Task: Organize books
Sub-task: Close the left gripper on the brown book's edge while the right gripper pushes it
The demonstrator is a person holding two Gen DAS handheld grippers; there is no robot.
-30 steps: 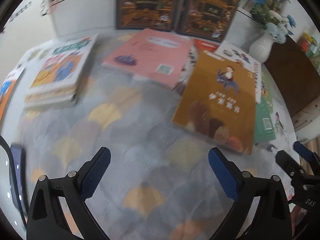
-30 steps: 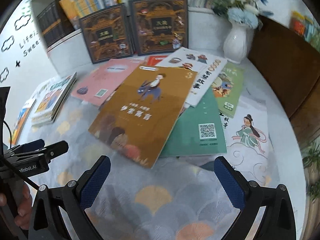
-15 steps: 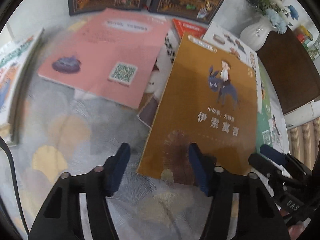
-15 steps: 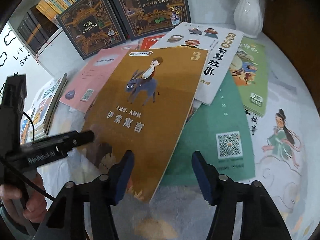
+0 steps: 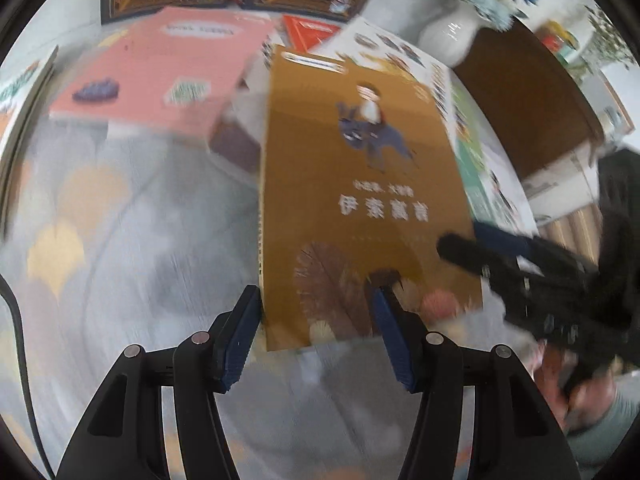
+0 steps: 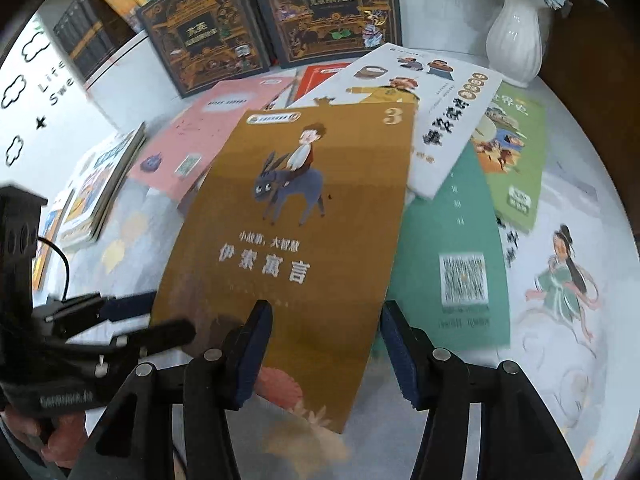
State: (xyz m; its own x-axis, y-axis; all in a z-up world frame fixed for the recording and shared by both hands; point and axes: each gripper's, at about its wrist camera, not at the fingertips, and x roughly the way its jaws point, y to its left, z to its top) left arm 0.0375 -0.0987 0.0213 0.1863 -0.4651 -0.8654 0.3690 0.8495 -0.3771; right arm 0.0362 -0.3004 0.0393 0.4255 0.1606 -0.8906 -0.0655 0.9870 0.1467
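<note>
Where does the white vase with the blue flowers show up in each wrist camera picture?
Left wrist view: the white vase is top right, blurred, beyond the brown donkey book.
Right wrist view: the white vase is top right, standing upright.
Shared landmark: the brown donkey book, centre of both.

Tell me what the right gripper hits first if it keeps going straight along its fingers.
The right gripper would most likely meet the brown donkey-cover book first: the book's near right corner already lies between its fingers, which straddle it. Whether the pads touch the book yet is unclear from this view.
</note>
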